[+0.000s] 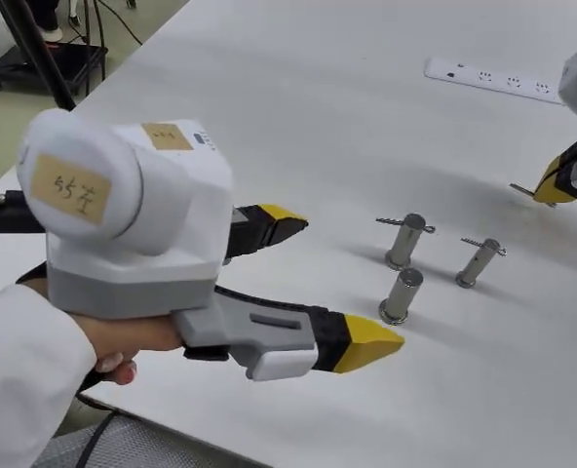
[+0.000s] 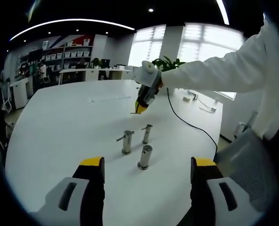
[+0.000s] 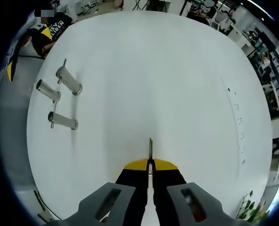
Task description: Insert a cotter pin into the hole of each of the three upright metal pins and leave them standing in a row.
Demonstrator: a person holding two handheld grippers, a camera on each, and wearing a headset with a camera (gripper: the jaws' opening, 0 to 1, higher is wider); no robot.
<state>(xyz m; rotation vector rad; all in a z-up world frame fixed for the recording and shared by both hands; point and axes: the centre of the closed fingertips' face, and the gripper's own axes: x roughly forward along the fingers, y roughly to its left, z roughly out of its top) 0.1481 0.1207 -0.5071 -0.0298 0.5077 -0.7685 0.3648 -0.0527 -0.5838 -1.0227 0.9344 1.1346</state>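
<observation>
At frame's upper right, our right gripper pinches a cotter pin; the bare metal pin stands upright lower left, nearer our spread-jawed left gripper.

White power strip flat on white table, just beyond right gripper. Black stand leg off-table, far left of left gripper.

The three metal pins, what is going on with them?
A person holds both grippers. The far pin and the pin beside it each carry a cotter pin; the nearest pin has none. The right gripper is shut on a third cotter pin, away from the pins. The left gripper hangs open near them.
</observation>
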